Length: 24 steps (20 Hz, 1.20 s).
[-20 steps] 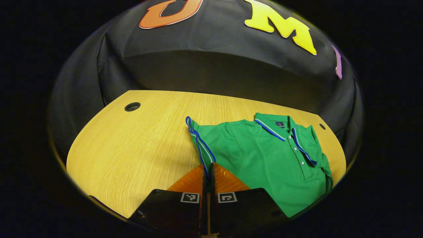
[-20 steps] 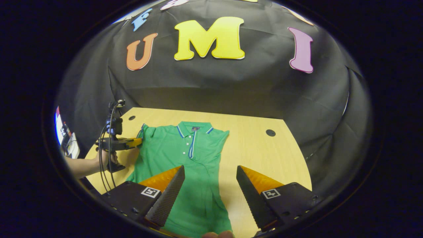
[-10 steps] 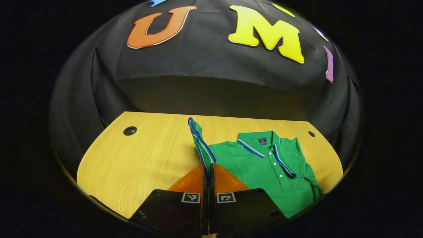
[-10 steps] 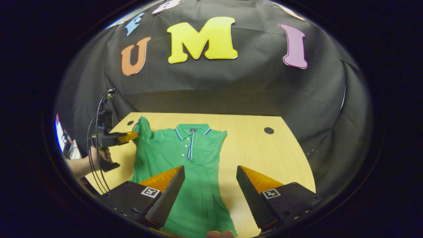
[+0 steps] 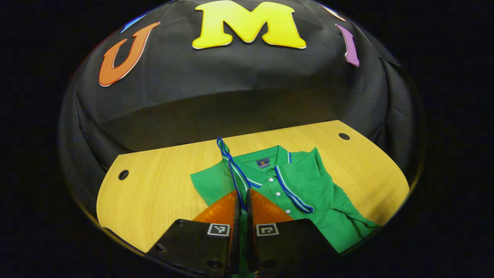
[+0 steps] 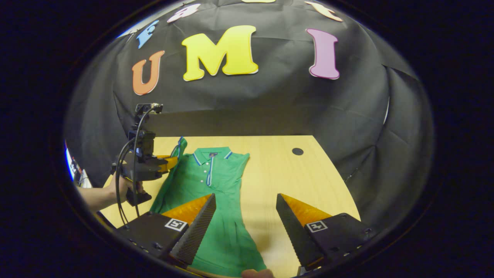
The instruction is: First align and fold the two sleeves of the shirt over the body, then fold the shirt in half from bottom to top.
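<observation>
Sleeve (image 5: pixel 230 164) now higher over shirt (image 5: pixel 308 193), pinched in left tool (image 5: pixel 242 202); right tool (image 6: pixel 245 216) agape, empty.

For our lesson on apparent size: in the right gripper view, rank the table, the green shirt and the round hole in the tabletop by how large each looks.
Largest to smallest:
1. table
2. green shirt
3. round hole

Recording booth, lab-type setup: black cloth wall (image 6: pixel 270 104) draped behind and around a light wood table (image 6: pixel 293 173) with cable holes (image 6: pixel 297 151); cabled handheld gripper rig (image 6: pixel 144 162) held by a person's hand (image 6: pixel 123 185) at left.
</observation>
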Motion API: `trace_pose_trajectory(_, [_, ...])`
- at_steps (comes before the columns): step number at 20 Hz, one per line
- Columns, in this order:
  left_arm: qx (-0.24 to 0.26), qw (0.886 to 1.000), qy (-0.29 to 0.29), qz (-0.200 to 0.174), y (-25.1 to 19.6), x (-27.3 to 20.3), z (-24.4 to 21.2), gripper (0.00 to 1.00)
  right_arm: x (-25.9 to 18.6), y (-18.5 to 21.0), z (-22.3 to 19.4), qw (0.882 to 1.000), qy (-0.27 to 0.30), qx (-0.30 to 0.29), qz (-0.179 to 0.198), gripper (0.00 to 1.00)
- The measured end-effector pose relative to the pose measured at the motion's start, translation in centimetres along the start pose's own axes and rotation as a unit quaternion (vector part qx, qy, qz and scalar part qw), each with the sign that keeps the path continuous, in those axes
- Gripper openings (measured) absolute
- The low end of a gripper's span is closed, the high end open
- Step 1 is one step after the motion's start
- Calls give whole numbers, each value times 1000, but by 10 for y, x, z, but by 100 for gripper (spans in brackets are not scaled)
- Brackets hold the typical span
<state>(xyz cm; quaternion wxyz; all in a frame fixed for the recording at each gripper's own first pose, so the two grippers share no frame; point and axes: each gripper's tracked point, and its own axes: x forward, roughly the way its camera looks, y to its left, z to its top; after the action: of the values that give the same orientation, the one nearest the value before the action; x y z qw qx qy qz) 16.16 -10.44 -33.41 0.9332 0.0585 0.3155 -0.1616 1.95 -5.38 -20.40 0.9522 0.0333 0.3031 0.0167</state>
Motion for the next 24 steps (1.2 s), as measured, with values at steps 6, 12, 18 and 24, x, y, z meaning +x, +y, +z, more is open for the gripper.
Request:
trace_pose_trajectory(6, [-22,1000,-22,5,-20,-9,7,97,-5,-16,1,1000,-8,8,-15,94])
trace_pose_trajectory(12, [-76,995,-53,40,5,-55,15,96,-7,-2,8,999,-22,-21,9,94])
trace_pose_trajectory(18, [-130,987,-56,72,31,-135,-1,97,-13,-1,-13,996,-6,-58,61,97])
trace_pose_trajectory(24, [-135,986,12,101,51,-222,-78,96,-27,-27,-67,996,48,-68,43,95])
